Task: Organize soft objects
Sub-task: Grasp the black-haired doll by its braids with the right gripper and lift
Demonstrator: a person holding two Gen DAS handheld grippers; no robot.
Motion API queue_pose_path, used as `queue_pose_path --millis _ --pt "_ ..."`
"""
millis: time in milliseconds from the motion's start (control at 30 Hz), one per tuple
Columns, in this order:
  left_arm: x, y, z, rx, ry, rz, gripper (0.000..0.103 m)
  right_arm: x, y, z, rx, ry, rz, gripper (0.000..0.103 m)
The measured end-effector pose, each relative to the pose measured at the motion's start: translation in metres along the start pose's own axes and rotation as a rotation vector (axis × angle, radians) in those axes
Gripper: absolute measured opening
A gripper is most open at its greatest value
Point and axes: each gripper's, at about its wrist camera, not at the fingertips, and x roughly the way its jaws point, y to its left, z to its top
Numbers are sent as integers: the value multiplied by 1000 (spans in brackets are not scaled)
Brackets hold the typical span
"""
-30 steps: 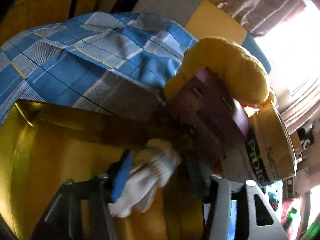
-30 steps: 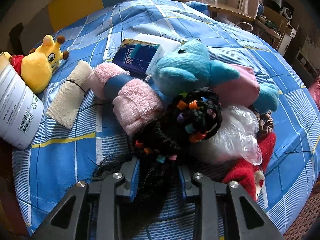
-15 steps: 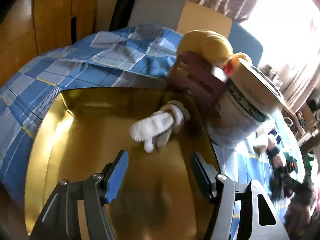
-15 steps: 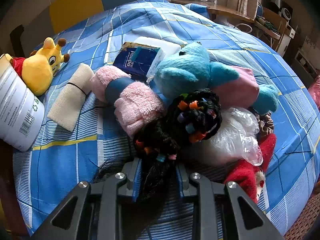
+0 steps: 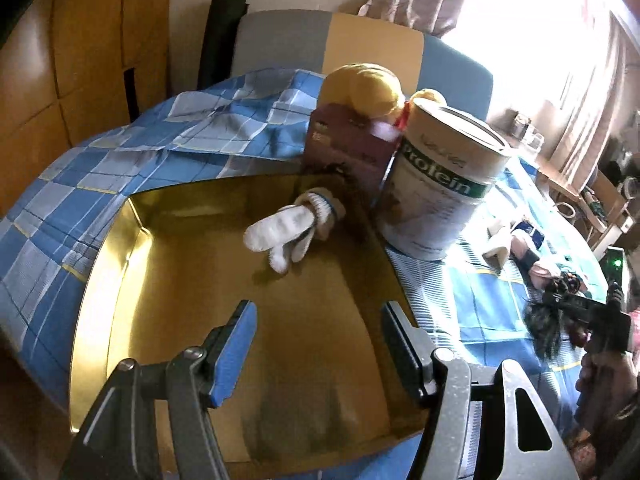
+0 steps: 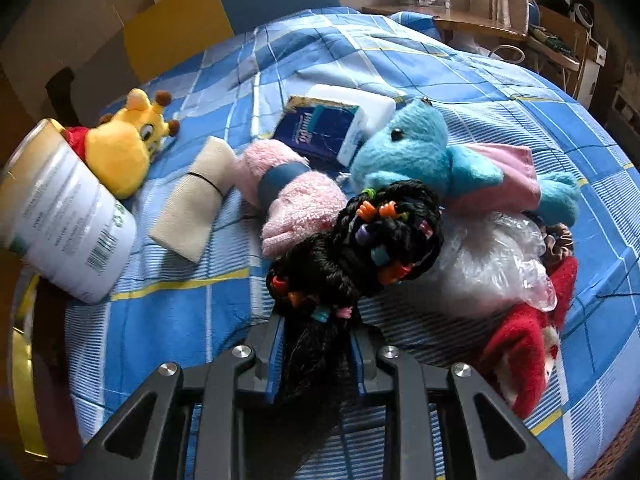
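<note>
My left gripper (image 5: 320, 332) is open and empty above a gold tray (image 5: 116, 248). A white knit glove (image 5: 288, 232) lies at the tray's far edge. My right gripper (image 6: 318, 350) is shut on a black braided hairpiece with coloured beads (image 6: 372, 240), held over the blue checked bedspread (image 6: 168, 320). Beyond it lie a pink fluffy roll (image 6: 296, 200), a blue plush elephant (image 6: 420, 152), a yellow giraffe plush (image 6: 124, 148), a beige folded cloth (image 6: 196, 200), a red plush (image 6: 524, 344) and a clear plastic bag (image 6: 492, 264).
A white protein can (image 5: 436, 184) and a maroon box (image 5: 348, 152) stand at the tray's far right edge; the can also shows in the right wrist view (image 6: 68, 216). A tissue pack (image 6: 324, 128) lies behind the pink roll. A desk (image 6: 460, 24) stands beyond the bed.
My left gripper let go of the white glove, opened, and drew back from it. My right gripper closed tighter on the hairpiece and lifted it slightly.
</note>
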Motion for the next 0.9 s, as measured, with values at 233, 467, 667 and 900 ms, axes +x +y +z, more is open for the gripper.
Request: queue_pose_path --millis 233,467,667,900 --pt "-5 -6 -3 13 -2 -18 67 -24 12 11 -3 -72 83 25" --pt "-5 -8 -7 27 4 -30 67 -46 41 30 -58 -134 148 25" --pt "-6 -7 -10 31 1 -25 67 -72 84 53 -147 -205 197 25" --pt "-13 -2 -10 31 -24 -1 69 -112 149 65 -289 -288 308 25"
